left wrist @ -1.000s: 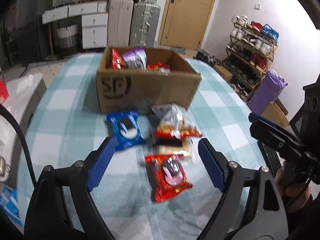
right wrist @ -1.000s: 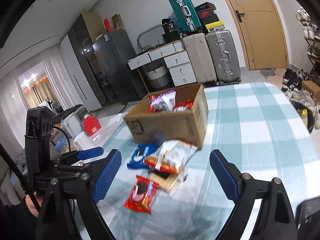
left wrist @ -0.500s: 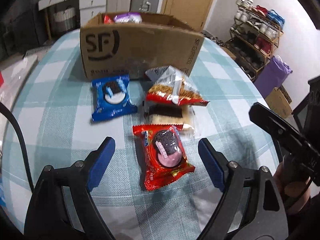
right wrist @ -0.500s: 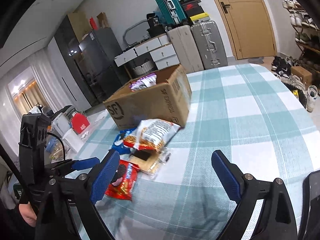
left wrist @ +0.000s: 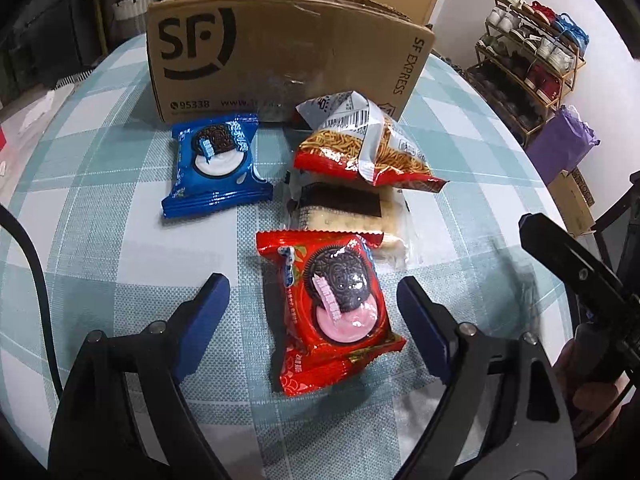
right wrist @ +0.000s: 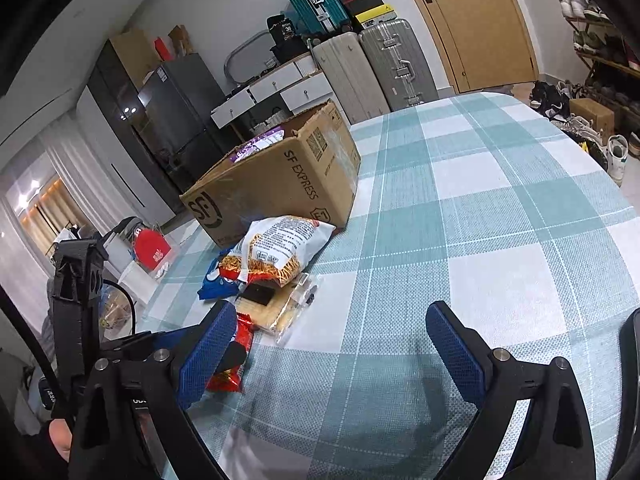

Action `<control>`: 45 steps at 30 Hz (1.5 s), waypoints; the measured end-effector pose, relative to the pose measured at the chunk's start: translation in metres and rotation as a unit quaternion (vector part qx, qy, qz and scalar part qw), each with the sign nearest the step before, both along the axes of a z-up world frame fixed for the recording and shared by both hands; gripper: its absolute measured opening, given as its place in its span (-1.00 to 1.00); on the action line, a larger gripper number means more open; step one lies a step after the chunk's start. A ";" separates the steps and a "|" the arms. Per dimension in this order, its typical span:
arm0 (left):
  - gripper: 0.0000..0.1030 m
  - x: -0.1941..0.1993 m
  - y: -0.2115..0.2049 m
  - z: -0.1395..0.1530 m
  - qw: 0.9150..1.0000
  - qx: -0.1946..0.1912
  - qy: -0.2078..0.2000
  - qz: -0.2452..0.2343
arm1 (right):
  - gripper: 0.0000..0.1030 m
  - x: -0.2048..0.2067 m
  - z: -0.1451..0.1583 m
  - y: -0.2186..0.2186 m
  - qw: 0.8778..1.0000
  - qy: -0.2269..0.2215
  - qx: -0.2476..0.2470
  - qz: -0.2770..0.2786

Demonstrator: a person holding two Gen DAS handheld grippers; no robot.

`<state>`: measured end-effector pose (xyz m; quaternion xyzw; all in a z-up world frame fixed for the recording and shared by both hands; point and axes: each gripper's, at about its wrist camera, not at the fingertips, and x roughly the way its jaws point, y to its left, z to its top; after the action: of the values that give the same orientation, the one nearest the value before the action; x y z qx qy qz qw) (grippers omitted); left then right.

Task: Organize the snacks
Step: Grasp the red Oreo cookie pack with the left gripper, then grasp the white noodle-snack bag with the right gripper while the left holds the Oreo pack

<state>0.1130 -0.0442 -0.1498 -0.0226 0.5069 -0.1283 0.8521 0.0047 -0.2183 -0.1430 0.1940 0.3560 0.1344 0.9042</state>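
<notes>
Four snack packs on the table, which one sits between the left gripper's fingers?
The red cookie pack. It lies between the open left gripper fingers, untouched; the blue cookie pack, noodle-snack bag and clear cracker pack lie beyond it.

Between the left tool's [left wrist: 312, 312] matt black plastic arms and textured blue pads [left wrist: 208, 312] lies a glossy red foil cookie packet [left wrist: 332, 312]; beyond it sit a clear crinkled film cracker pack [left wrist: 352, 216], a shiny noodle snack bag [left wrist: 360, 148] and a glossy blue packet [left wrist: 216, 168]. Behind them stands a matt brown cardboard box [left wrist: 288, 52], scuffed and taped. The worktop [right wrist: 480, 208] wears a coarse woven checked cloth.
</notes>
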 end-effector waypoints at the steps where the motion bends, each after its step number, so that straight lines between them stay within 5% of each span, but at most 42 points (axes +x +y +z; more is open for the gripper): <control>1: 0.64 0.001 -0.001 0.000 1.000 0.003 0.001 -0.001 | 0.89 0.000 -0.001 0.000 1.000 0.001 0.000 0.000; 13: 0.61 0.000 0.003 -0.002 1.000 -0.002 -0.018 0.001 | 0.89 0.005 -0.010 -0.003 1.000 0.019 0.015 0.002; 16: 0.37 -0.001 0.010 0.001 1.000 -0.009 -0.012 0.013 | 0.89 0.006 -0.011 -0.003 1.000 0.022 0.017 0.002; 19: -0.17 0.000 0.016 0.003 1.000 -0.023 0.006 0.016 | 0.89 0.004 -0.011 -0.003 1.000 0.020 0.015 -0.004; 31: -0.19 -0.018 0.028 0.018 0.998 -0.053 -0.013 -0.021 | 0.89 -0.005 -0.004 -0.003 1.000 0.001 -0.008 0.002; 45: -0.18 -0.030 0.079 0.017 0.994 -0.107 -0.035 0.006 | 0.89 -0.010 -0.003 0.009 0.999 0.023 -0.023 0.024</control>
<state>0.0829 0.0347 -0.1323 -0.1125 0.4596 -0.1775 0.8629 -0.0053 -0.2091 -0.1457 0.1680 0.3843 0.1430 0.8965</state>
